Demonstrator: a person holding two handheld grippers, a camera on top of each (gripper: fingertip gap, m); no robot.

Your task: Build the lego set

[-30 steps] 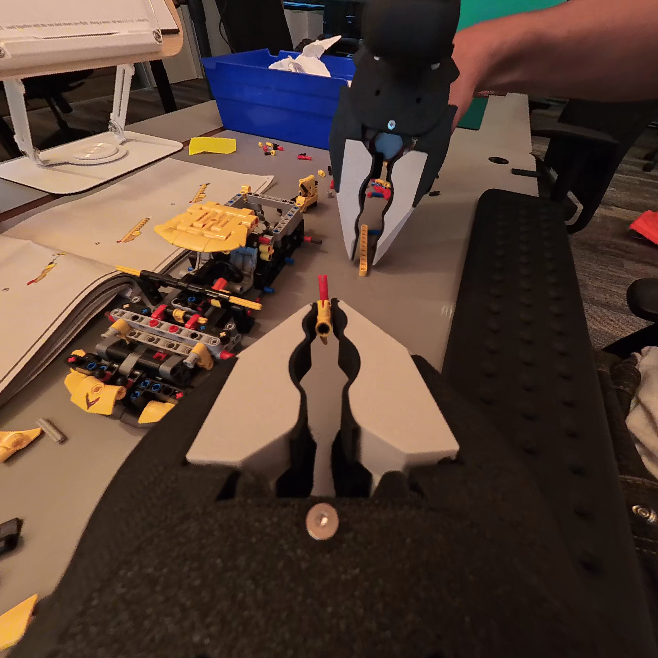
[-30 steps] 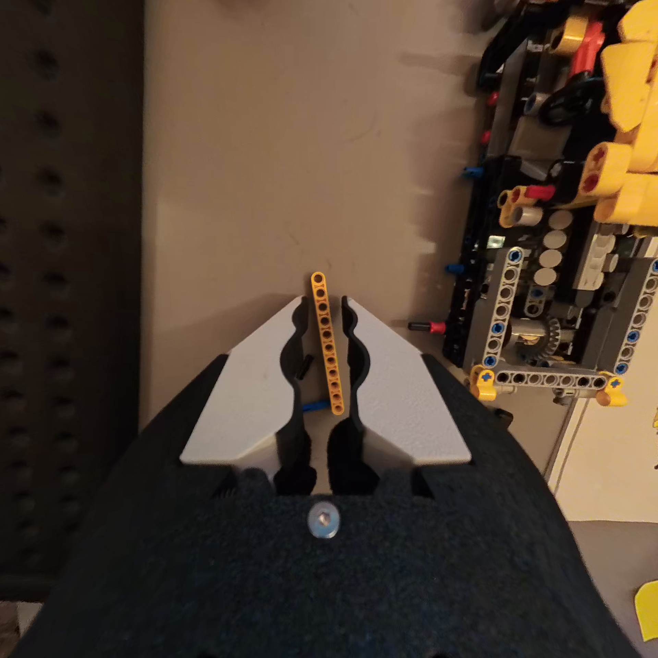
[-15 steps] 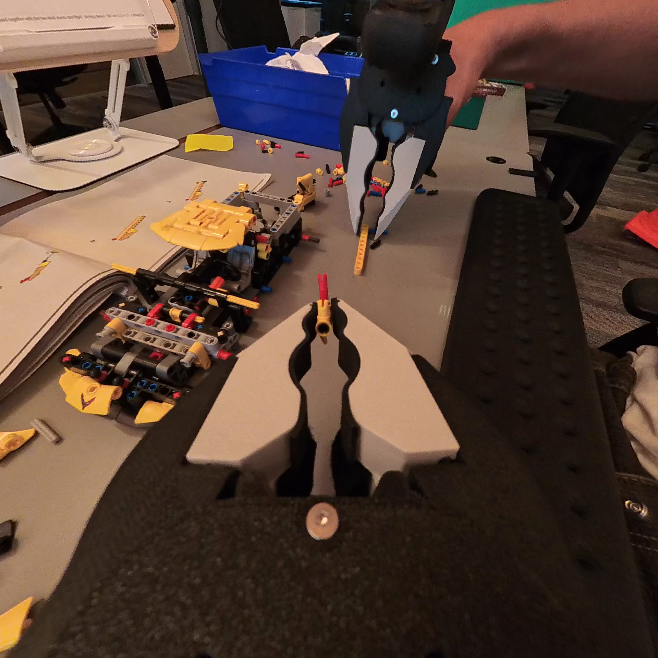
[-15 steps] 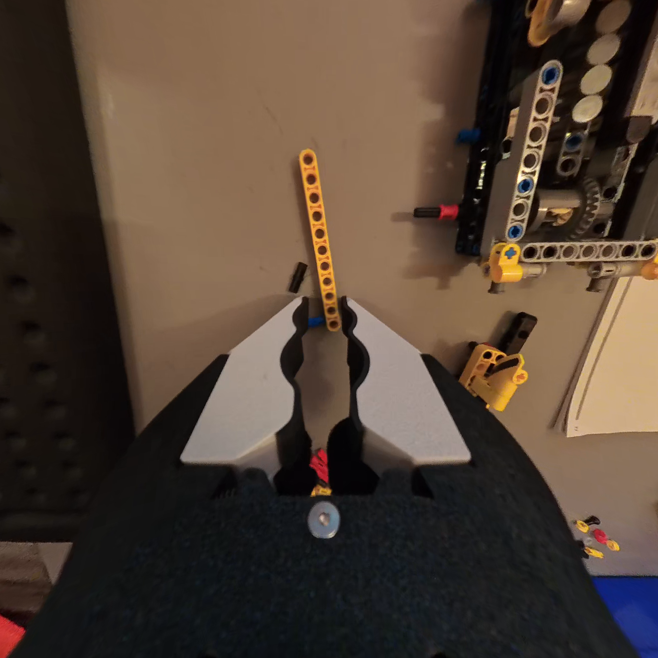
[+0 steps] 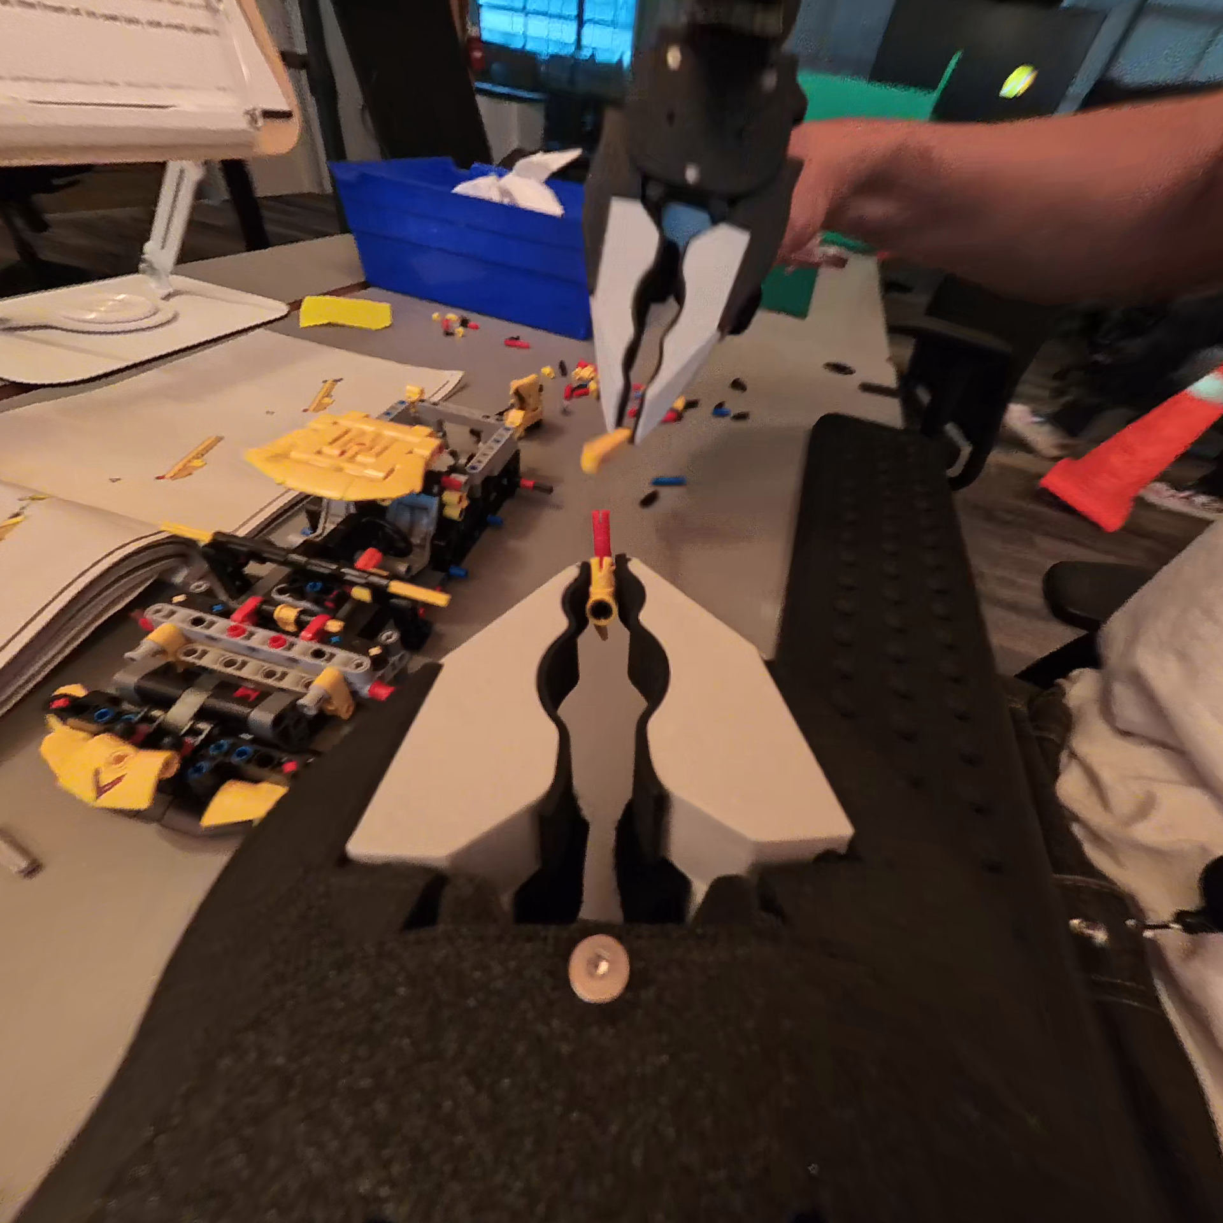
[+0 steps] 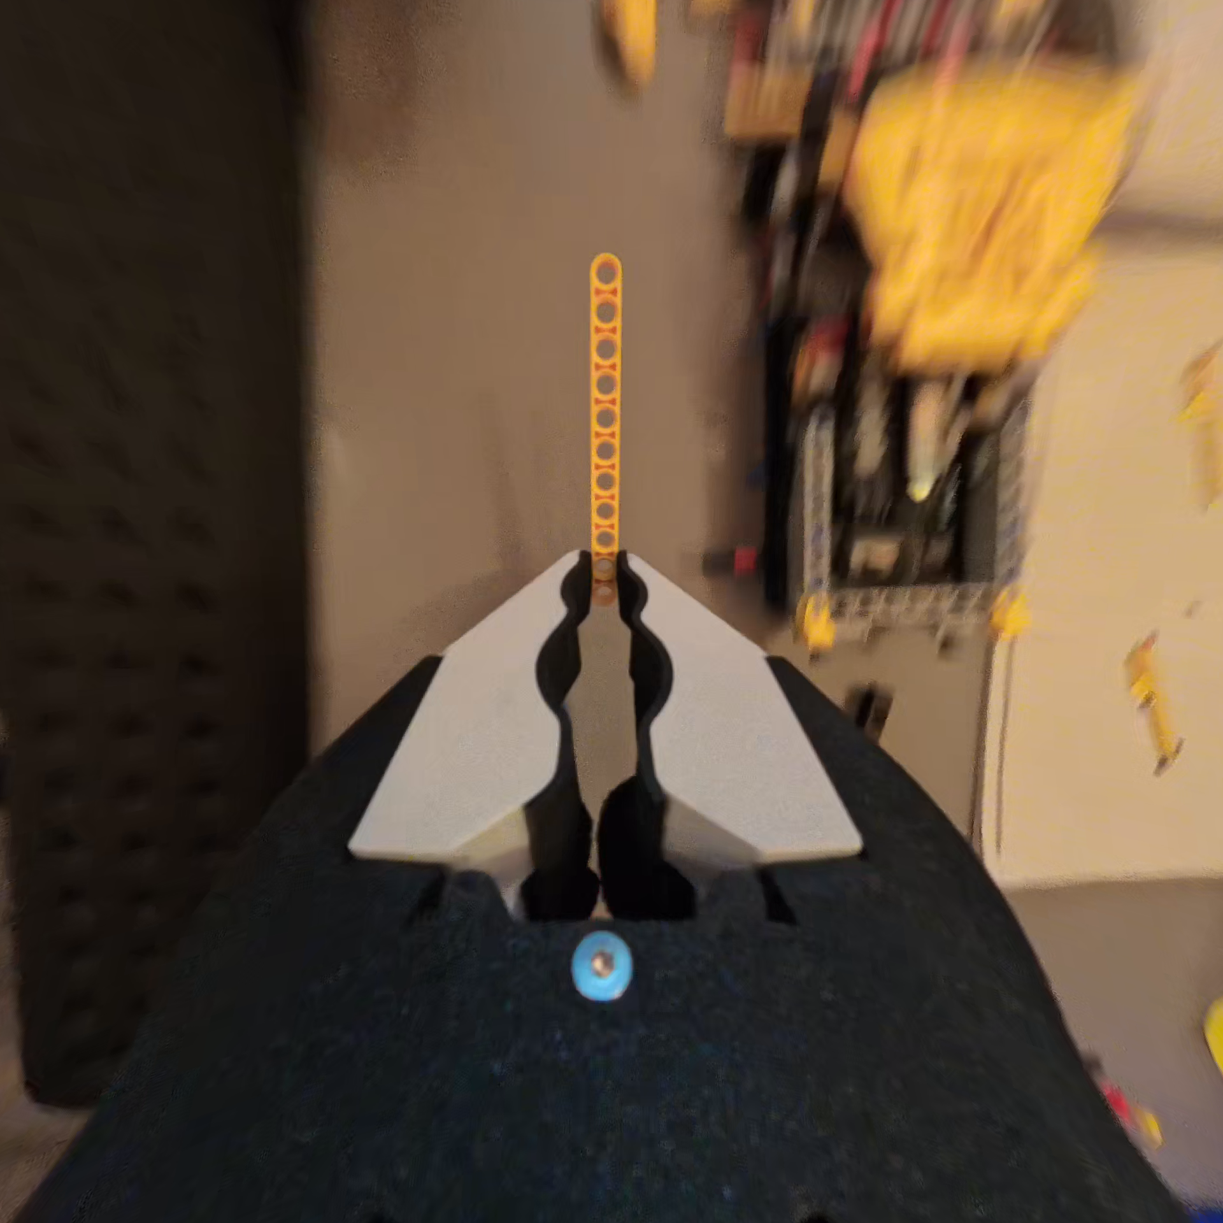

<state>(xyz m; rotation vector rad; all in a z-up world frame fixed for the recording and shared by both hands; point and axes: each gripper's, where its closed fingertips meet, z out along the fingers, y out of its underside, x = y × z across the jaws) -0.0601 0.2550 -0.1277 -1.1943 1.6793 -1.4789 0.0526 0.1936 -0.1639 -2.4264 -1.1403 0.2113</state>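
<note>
Build partly done: chassis assembled, many loose parts left.
Your right claw [image 6: 605, 562] grips the yellow beam [image 6: 605, 410]; left claw [image 5: 601, 569] pinches a yellow-and-red pin piece [image 5: 601, 582]; car [image 5: 284, 595] awaits both.

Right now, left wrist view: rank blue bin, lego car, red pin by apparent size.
1. lego car
2. blue bin, farther away and partly hidden by the right gripper, so its true size is unsure
3. red pin
</note>
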